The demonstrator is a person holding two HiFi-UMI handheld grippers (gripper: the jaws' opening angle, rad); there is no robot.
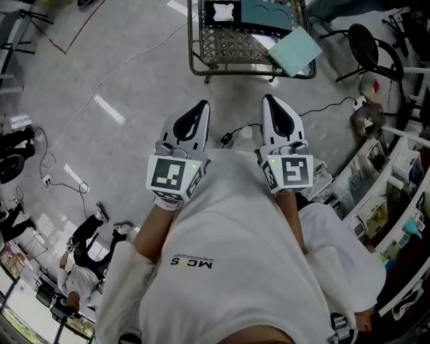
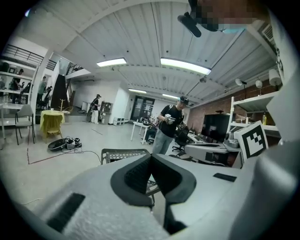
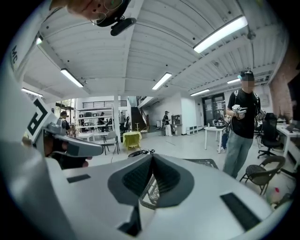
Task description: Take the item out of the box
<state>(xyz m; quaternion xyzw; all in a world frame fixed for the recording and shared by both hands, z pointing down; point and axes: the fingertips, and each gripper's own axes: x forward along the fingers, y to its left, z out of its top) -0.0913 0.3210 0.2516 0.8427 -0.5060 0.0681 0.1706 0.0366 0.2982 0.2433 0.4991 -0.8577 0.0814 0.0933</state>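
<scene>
Both grippers are held close in front of my white-shirted chest, pointing away from me over the grey floor. The left gripper (image 1: 203, 104) (image 2: 151, 157) is shut, its dark pads meeting at the tips with nothing between them. The right gripper (image 1: 267, 99) (image 3: 151, 157) is shut and empty too. Ahead stands a wire mesh table (image 1: 228, 47) (image 2: 123, 153) (image 3: 151, 190). On it lie a dark box with a white shape (image 1: 222, 12), a teal item (image 1: 265, 10) and a pale teal sheet (image 1: 294, 50) hanging over the right edge. Neither gripper is near the table.
A black stool (image 1: 366, 40) stands to the right of the table, and cluttered white shelves (image 1: 383, 195) line the right side. A cable and plug (image 1: 232, 138) lie on the floor between the grippers. A person (image 2: 168, 126) (image 3: 241, 136) stands beyond the table.
</scene>
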